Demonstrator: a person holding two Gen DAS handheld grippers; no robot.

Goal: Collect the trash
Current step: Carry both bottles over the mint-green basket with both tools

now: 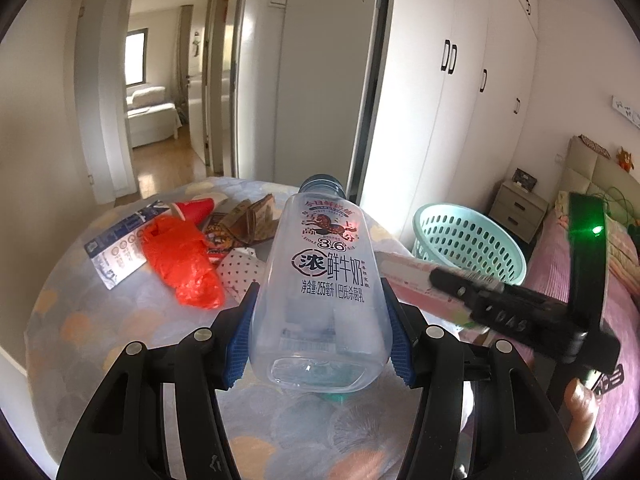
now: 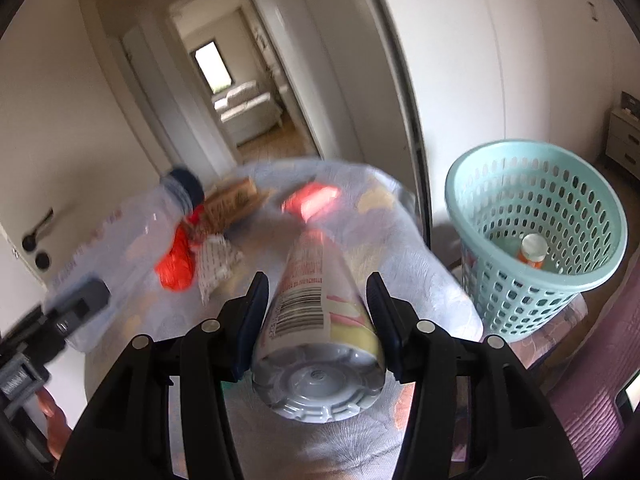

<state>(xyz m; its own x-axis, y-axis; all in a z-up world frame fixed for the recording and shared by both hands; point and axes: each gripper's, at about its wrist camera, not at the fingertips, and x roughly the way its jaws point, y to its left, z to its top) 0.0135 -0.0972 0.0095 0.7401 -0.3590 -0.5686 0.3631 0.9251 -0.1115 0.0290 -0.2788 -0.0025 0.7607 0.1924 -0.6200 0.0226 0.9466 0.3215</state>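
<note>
Table [image 1: 120, 340] with patterned cloth carries the loose trash; green basket [image 2: 536, 240] stands on the floor just beside its right edge, a small bottle with white cap and orange band [image 2: 532, 252] lying at the bottom. Left gripper [image 1: 320, 312] is clamped on a clear milk bottle [image 1: 324, 280], blue pads pressed to both sides, base toward the camera, dark cap pointing away, bottle held over the table; right gripper [image 2: 316, 308] is clamped on a pink-and-yellow bottle [image 2: 320, 320] the same way, grey base toward the camera, red cap end blurred. In the left view the right gripper [image 1: 480, 292] sits between the milk bottle and the basket. Still on the table behind the milk bottle: orange plastic bag [image 1: 184, 264]; blue-and-white carton [image 1: 120, 244] to its left, lying flat; brown paper bag [image 1: 244, 220]; dotted white wrapper [image 1: 240, 268] touching the orange bag; red cup [image 1: 196, 210] on its side at the far edge.
</note>
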